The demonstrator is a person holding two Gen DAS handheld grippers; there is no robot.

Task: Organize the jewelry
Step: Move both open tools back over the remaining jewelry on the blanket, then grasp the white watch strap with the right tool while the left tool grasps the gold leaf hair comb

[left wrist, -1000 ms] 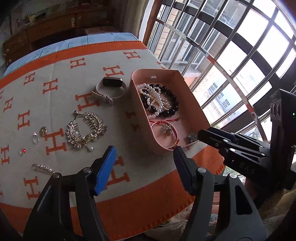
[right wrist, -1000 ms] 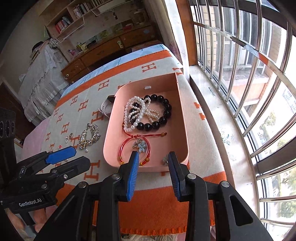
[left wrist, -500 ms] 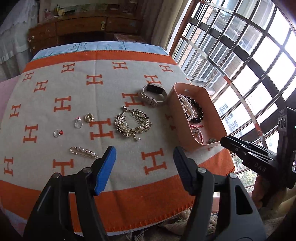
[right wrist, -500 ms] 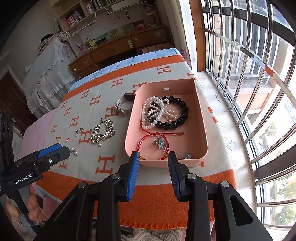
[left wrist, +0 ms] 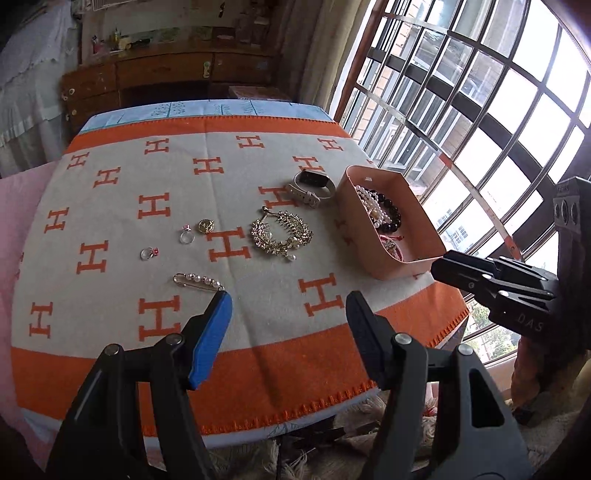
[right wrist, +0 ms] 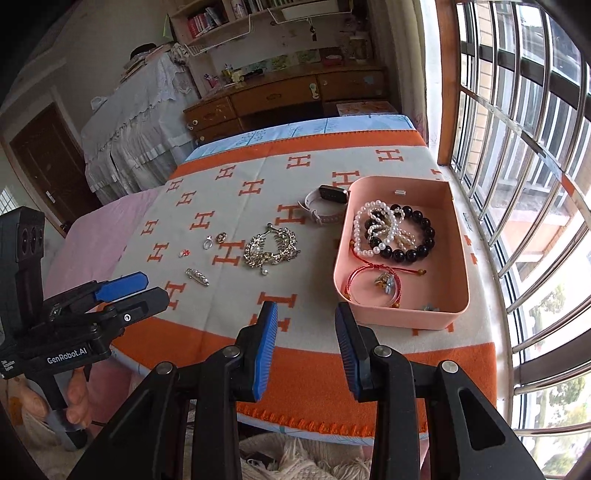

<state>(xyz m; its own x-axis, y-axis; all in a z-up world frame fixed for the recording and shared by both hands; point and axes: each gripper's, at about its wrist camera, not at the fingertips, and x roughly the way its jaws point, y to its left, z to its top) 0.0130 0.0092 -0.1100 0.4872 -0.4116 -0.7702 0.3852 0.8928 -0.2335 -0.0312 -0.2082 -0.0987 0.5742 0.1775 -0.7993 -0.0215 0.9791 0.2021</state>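
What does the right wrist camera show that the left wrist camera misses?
Only the right wrist view shows the pink tray's whole floor, including the red cord bracelet, plus a bookshelf. Only the left wrist view shows both rings clearly, such as this ring. Both show the gold hair comb, pearl pin, watch, black bead bracelet and orange-patterned blanket.

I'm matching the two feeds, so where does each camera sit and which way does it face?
Left wrist: on the left gripper, facing across the blanket toward the dresser; the right gripper shows at right.
Right wrist: on the right gripper, facing likewise; the left gripper and fingers show.
Shared: pink tray, gold hair comb.
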